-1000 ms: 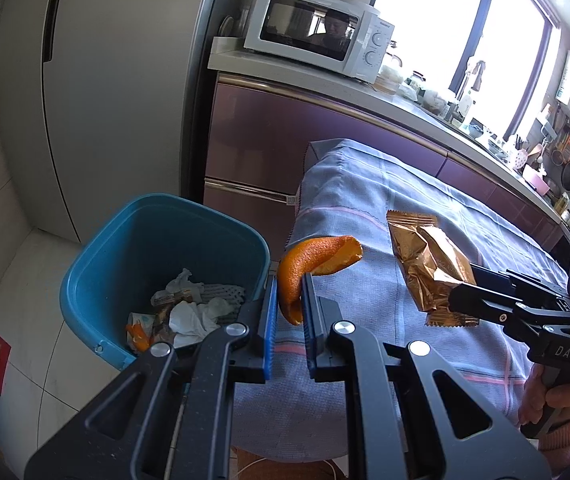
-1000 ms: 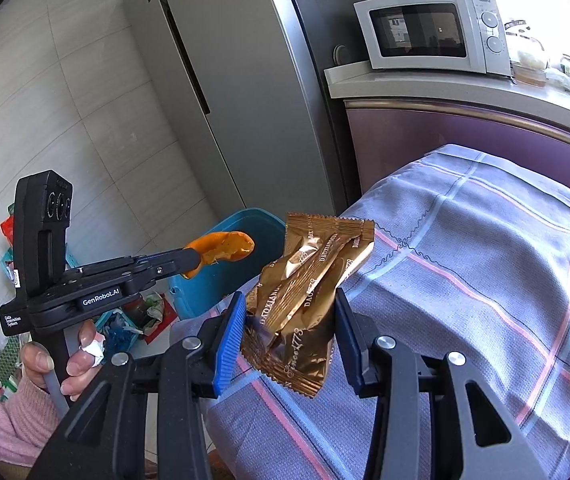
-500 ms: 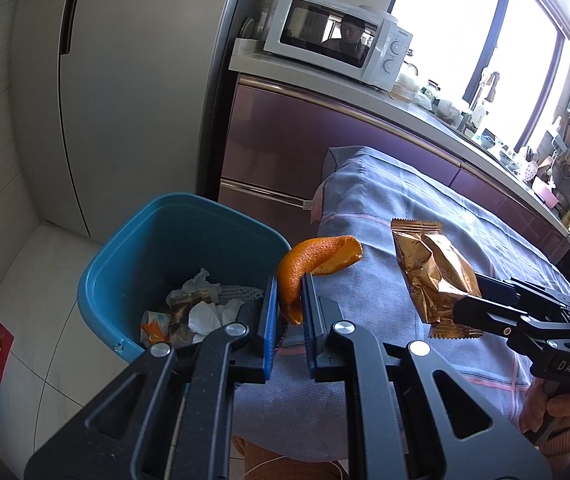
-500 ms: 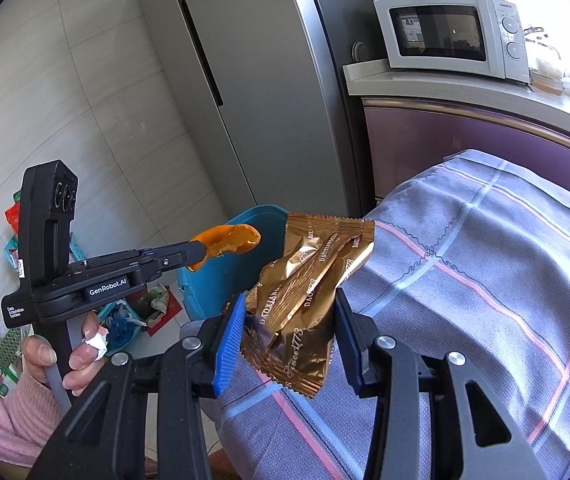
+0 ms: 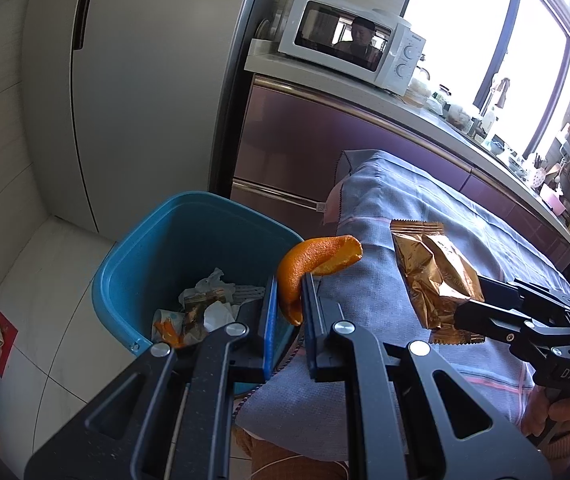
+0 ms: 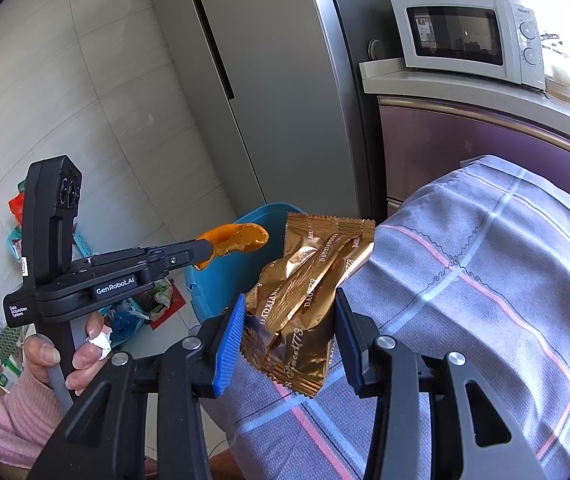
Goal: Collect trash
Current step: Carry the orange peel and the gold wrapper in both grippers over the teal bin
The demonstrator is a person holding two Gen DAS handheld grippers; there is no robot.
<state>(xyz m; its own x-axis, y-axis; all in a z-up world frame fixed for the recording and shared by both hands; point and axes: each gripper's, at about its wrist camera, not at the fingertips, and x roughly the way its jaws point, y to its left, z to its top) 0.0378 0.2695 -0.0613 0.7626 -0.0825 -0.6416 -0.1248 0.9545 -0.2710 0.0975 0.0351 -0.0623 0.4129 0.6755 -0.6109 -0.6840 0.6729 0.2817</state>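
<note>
My left gripper (image 5: 288, 300) is shut on an orange peel (image 5: 313, 260) and holds it in the air at the near right rim of the blue trash bin (image 5: 145, 252). The peel also shows in the right wrist view (image 6: 241, 238). My right gripper (image 6: 289, 320) is shut on a crumpled gold snack wrapper (image 6: 309, 280) above the table's left end. The wrapper also shows in the left wrist view (image 5: 433, 276), to the right of the peel. The bin (image 6: 225, 268) holds paper and peel scraps.
A table under a grey-blue checked cloth (image 5: 445, 216) stands right of the bin. A grey fridge (image 5: 145, 80) and purple cabinets (image 5: 325, 140) with a white microwave (image 5: 349, 40) stand behind. Bags and litter lie on the floor at the left (image 6: 133, 312).
Both grippers have moved left toward the bin with their loads. The bin now lies closer under the orange peel. Neither grip has changed.
</note>
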